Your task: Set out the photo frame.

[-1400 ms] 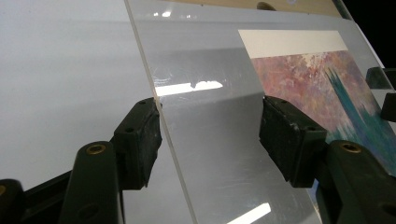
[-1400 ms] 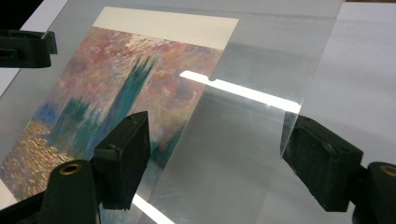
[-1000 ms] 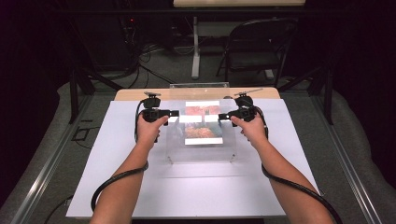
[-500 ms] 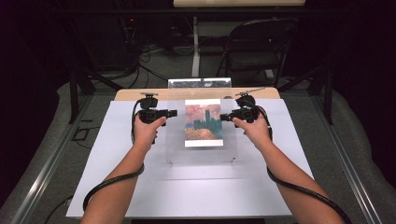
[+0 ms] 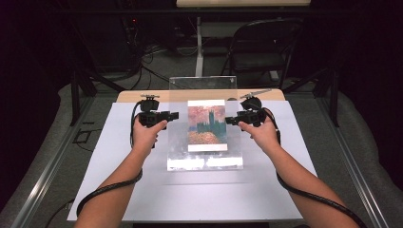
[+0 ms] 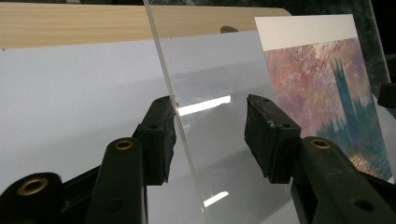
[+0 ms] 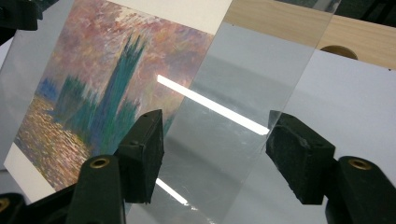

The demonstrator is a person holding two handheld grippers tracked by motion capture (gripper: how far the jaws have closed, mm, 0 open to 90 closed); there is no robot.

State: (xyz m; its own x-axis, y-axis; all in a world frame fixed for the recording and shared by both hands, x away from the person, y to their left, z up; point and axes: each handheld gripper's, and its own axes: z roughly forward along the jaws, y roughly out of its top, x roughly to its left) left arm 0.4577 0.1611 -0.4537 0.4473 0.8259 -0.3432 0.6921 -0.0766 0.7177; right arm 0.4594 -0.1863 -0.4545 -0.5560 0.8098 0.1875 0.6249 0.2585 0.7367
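A clear acrylic sheet (image 5: 203, 83) stands tilted on the white table top, far edge raised, with a painted print (image 5: 206, 126) of blue towers and a pink sky on it. My left gripper (image 5: 175, 115) is at the sheet's left edge. In the left gripper view that gripper (image 6: 210, 116) is open, the sheet's edge (image 6: 187, 154) runs between the jaws and touches the left one, and the print (image 6: 327, 93) shows beyond. My right gripper (image 5: 229, 119) is at the right edge. Its jaws (image 7: 215, 135) are open astride the sheet (image 7: 243, 93), beside the print (image 7: 107, 79).
A white mat (image 5: 190, 190) covers the table, with a wooden strip (image 5: 138, 95) along its far edge. Behind the table are a folding chair (image 5: 266, 42), cables on the floor and a metal rail (image 5: 43, 175) at the left.
The sheet with the print has tipped up from nearly flat to steeply tilted, and the glare bands on it are gone. Both grippers stayed at its side edges.
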